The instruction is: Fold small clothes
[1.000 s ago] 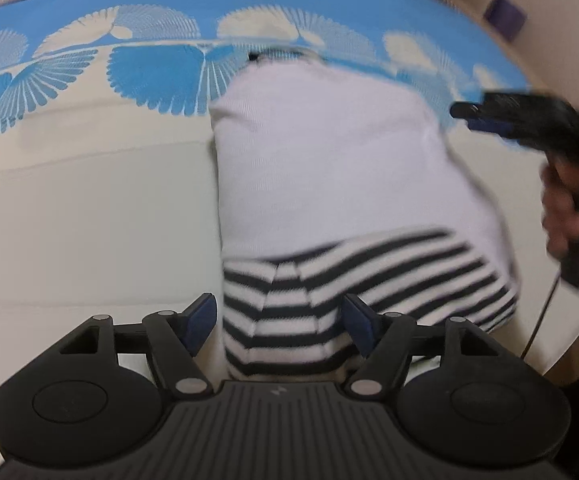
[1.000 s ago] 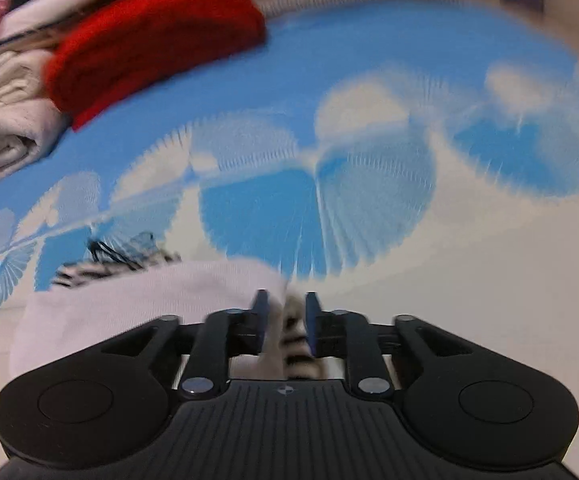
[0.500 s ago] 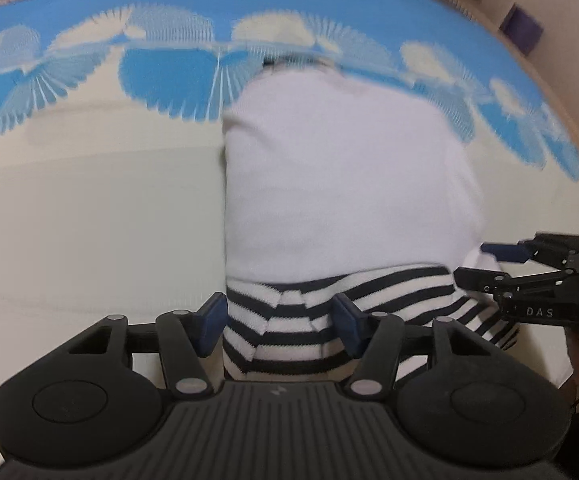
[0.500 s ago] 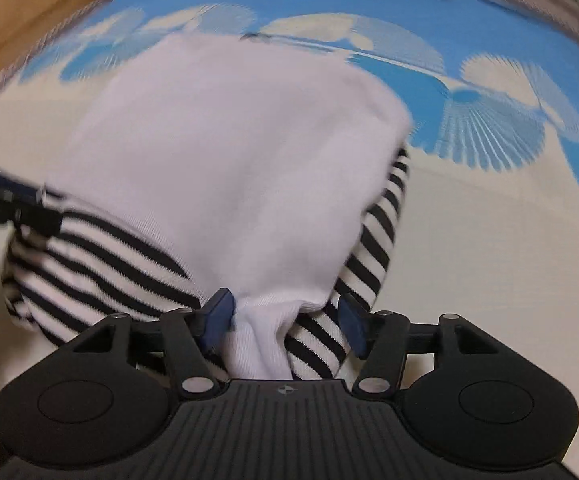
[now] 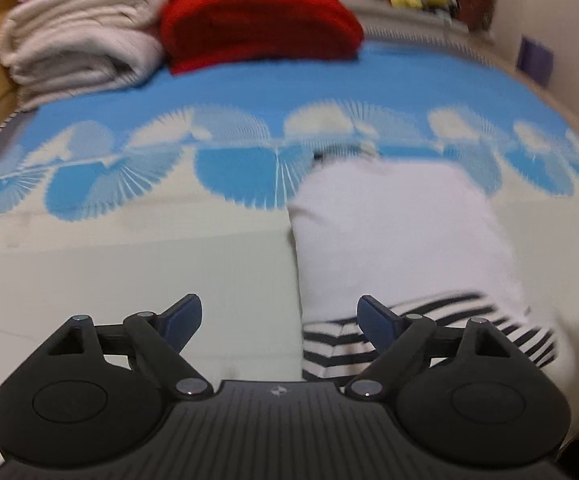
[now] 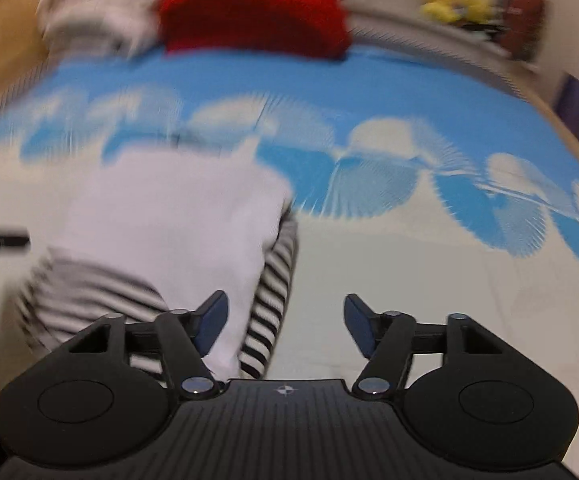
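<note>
A: Bedspread (image 5: 249, 92), blue fan print over cream. Folded garment (image 5: 401, 236), white with striped sleeves tucked under, lies at its near edge, right of centre in the left view.

B: Claws?

A: Left claw (image 5: 279, 318) spread wide, empty, one finger over the striped hem. Right claw (image 6: 285, 322) likewise wide, gripping nothing, beside the garment's right edge.

B: Step?

A: Fold looks laid and released. Next likely another fold or setting aside; needs a fresh edge grip.

B: Unclear?

A: Right view is badly blurred. Red bundle (image 5: 257, 24) and towels (image 5: 77, 36) behind; underside layers hidden.
</note>
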Tool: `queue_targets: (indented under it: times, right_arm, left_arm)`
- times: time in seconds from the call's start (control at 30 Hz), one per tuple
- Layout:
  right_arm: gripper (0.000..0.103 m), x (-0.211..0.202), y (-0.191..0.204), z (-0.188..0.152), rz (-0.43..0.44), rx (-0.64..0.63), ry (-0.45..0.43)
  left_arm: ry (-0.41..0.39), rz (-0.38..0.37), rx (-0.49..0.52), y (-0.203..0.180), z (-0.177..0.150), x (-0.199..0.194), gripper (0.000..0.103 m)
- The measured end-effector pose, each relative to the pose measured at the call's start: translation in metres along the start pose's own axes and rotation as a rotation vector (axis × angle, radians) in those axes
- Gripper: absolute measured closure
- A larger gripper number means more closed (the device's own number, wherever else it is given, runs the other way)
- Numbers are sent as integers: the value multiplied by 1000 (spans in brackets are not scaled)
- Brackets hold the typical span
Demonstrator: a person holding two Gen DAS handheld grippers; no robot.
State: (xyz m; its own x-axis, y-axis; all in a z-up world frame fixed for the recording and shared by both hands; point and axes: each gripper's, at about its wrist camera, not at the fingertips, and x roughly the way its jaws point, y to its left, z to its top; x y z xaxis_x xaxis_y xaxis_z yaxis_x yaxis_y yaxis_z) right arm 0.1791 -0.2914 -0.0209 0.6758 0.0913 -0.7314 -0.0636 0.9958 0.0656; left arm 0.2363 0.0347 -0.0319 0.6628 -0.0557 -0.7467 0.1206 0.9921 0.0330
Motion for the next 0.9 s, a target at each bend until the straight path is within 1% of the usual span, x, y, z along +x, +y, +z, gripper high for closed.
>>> queue_targets:
  times: [0.07, 0.17, 0.2, 0.23, 0.3, 0.37, 0.4, 0.43, 0.47, 0.5, 0.53, 0.57, 0.63, 0.77, 0.9]
  right_arm:
    - [23, -24, -3, -8, 3, 63, -36]
    - [19, -49, 0, -28, 1, 119, -81]
    - [18, -53, 2, -35, 0, 133, -95]
    - [18, -59, 4, -45, -5, 153, -112]
    - [18, -61, 9, -59, -6, 188, -130]
    - [18, -68, 20, -71, 5, 187, -147]
    - [18, -66, 25, -75, 0, 167, -149]
    - [18, -65, 31, -82, -13, 133, -138]
    - [18, -61, 37, -85, -27, 97, -113]
    - [18, -58, 44, -86, -39, 60, -89]
    - [18, -55, 49, -85, -40, 27, -89]
    - [18, -54, 53, -86, -41, -8, -97]
    - [18, -51, 57, -87, -59, -38, -91]
    - [18, -46, 60, -86, -53, -38, -73]
    - [18, -41, 63, -88, -45, -44, -52]
  left_arm:
    - [-60, 15, -17, -5, -3, -25, 14]
    - [-203, 26, -24, -21, -15, -71, 14]
    - [-224, 10, -27, -25, -21, -82, 14]
    - [-229, -7, -36, -31, -28, -91, 14]
    - [-213, -31, -65, -42, -42, -101, 14]
    - [-166, -43, -78, -52, -57, -105, 14]
    - [-126, -40, -97, -57, -66, -104, 14]
    - [-97, -42, -120, -58, -74, -102, 11]
    - [-59, -41, -144, -60, -82, -101, 9]
    - [-20, -31, -152, -60, -86, -97, 5]
    - [3, -15, -145, -59, -88, -92, 2]
    - [3, -1, -138, -59, -87, -90, 2]
    - [-6, 23, -136, -55, -83, -85, 1]
    - [24, 33, -165, -49, -82, -73, 1]
    - [26, 20, -146, -52, -81, -68, 1]
